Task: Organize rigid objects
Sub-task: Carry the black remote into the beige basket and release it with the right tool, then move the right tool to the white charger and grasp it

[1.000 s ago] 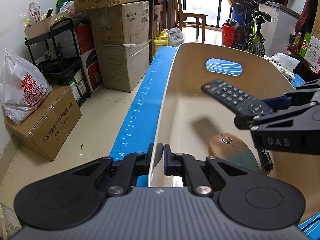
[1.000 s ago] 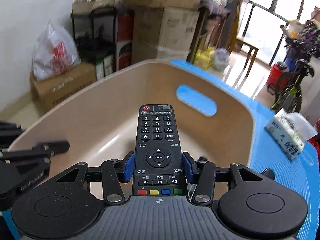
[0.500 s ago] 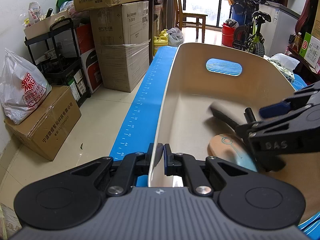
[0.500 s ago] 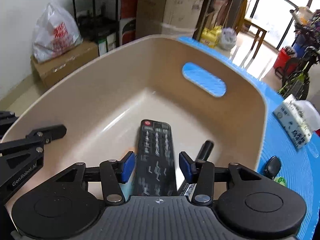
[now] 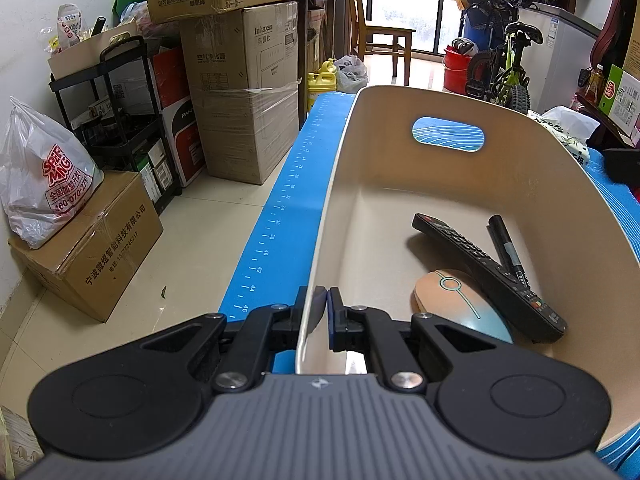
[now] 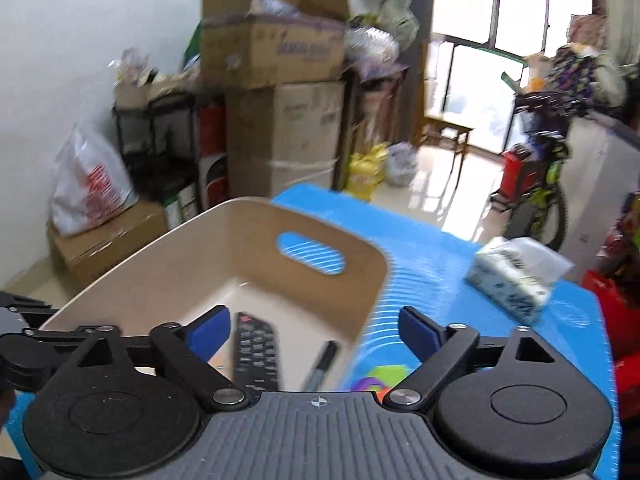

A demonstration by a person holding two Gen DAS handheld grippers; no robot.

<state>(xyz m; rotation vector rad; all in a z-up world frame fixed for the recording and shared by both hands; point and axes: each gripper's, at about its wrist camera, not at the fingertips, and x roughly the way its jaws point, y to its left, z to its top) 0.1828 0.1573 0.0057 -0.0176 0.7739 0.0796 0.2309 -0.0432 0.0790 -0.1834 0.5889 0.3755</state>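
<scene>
The remote (image 5: 486, 276) lies flat in the beige bin (image 5: 440, 112), ahead and to the right of the left claw (image 5: 319, 316), one end resting against the orange-and-blue mouse (image 5: 460, 304) and a black marker (image 5: 505, 246) right beside it. That left claw is pinched tight on the bin's near wall, one blue pad on each side of the rim. Over on the other side, the right claw (image 6: 314, 330) hangs wide open above the bin (image 6: 248, 236), gripping nothing, with the remote (image 6: 256, 354) and the marker (image 6: 322, 364) showing below between its spread fingers (image 6: 208, 330). The picture there is blurred. The bin sits on a blue desk (image 5: 280, 216) printed with a ruler scale along its edge; 36, 38, 40, 42, 44 and 46 can be read. Ahead and right of the right claw, a tissue pack (image 6: 516, 276) rests on the desk (image 6: 440, 272). Off to the left claw's left, a white bag (image 5: 44, 184) reads "SPER MNG" and "400-070-27...", sitting on a cardboard box (image 5: 92, 248) printed in Chinese. A taller stacked box (image 5: 256, 52) reads "inkaxss".
</scene>
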